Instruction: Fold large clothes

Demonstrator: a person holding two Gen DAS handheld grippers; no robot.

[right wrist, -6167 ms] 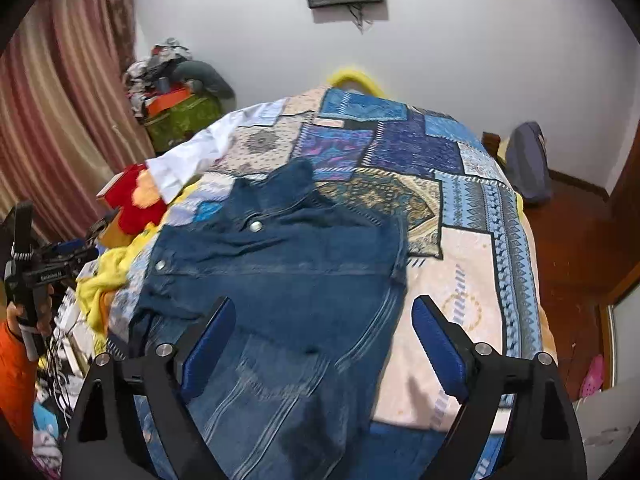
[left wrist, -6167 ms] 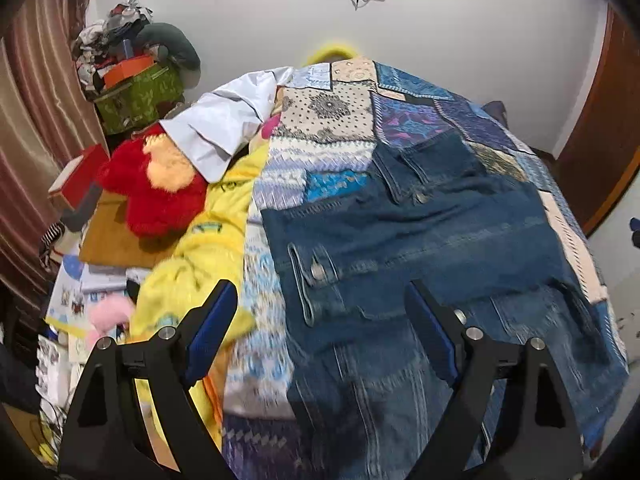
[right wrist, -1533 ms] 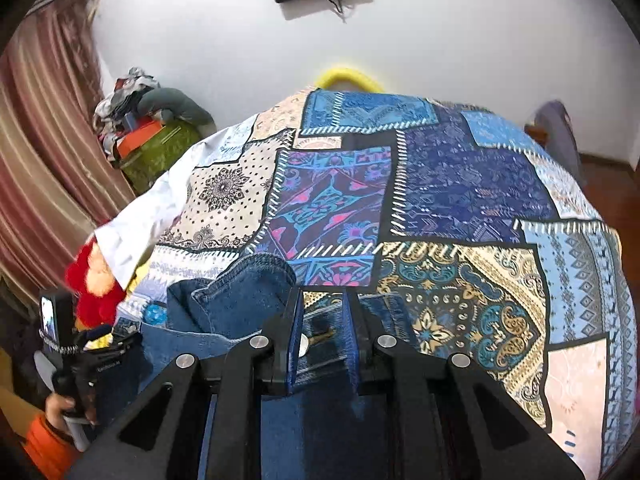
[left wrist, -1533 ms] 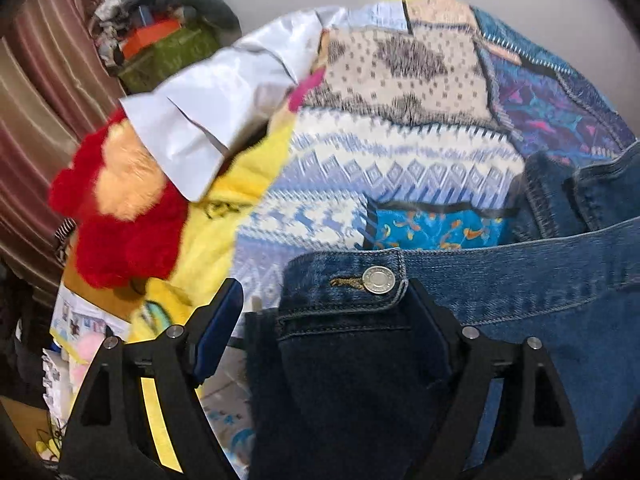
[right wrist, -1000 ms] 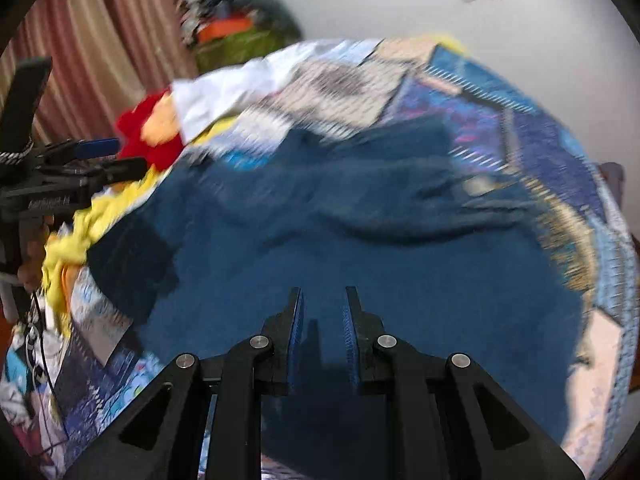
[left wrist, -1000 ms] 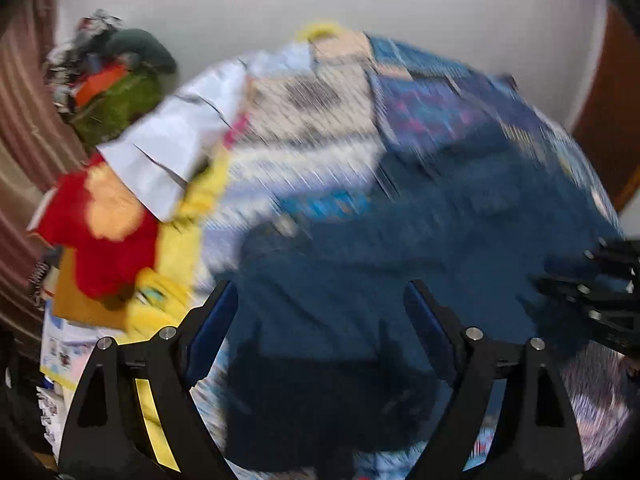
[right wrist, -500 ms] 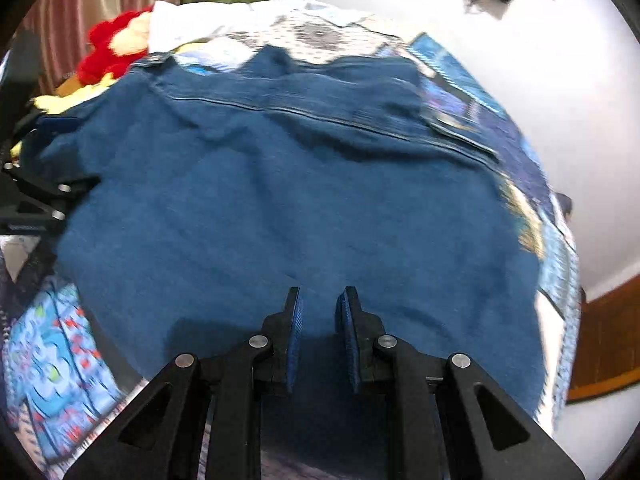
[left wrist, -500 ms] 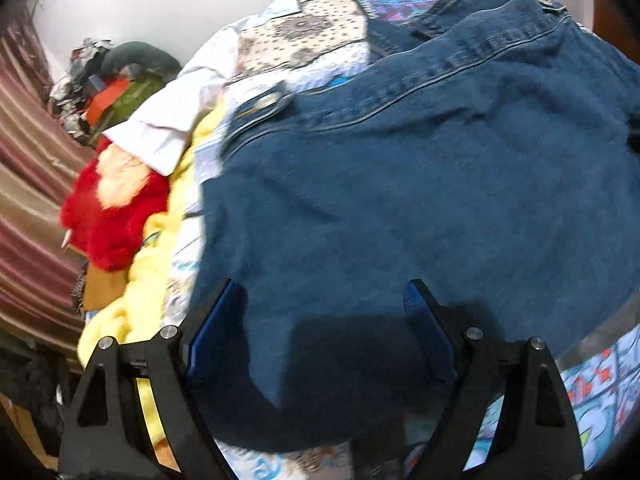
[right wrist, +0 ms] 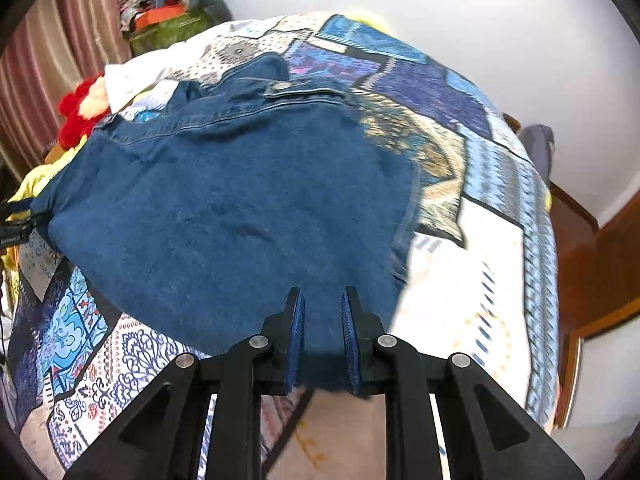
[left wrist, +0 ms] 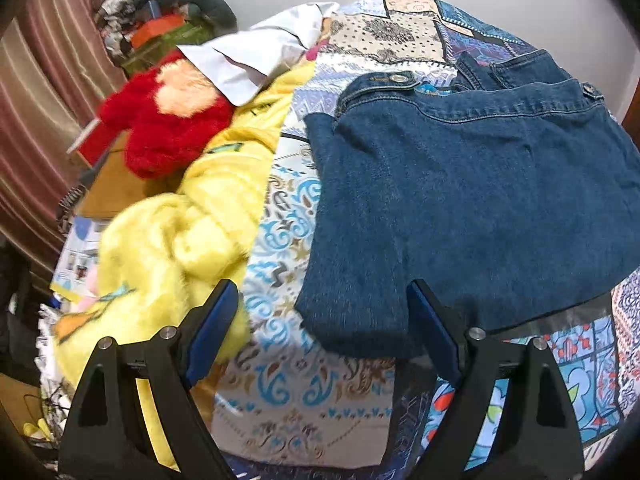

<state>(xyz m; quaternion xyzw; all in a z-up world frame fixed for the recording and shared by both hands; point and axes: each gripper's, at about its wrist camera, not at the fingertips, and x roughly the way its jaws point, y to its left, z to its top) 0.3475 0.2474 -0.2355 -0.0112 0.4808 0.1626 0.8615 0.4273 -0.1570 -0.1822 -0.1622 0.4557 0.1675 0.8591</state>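
Left wrist view: we note the left gripper (left wrist: 324,320) with its jaws spread wide and nothing pressed between the pads; the near left corner of the denim jacket (left wrist: 472,200) lies in the gap, just beside the right-hand finger. The jacket lies folded, plain back panel up, on the patchwork bedspread (left wrist: 304,400); a cuff with a metal snap button (left wrist: 397,78) shows at its far left corner; the collar peeks out behind. To the left of the jacket we record a yellow fleece blanket (left wrist: 180,240), a red plush toy (left wrist: 160,128) and a white garment (left wrist: 256,56); striped curtains (left wrist: 36,80) hang at the far left.

Right wrist view: the right gripper (right wrist: 322,340) has its jaws drawn narrow and clamped on the jacket's near hem; denim fills the slim gap between the blue pads (right wrist: 295,336). The jacket spreads away from the gripper across the bedspread; its right edge runs along bare quilt. We see the tip of the left gripper at the jacket's far left corner; a wooden door (right wrist: 600,264) stands at right.
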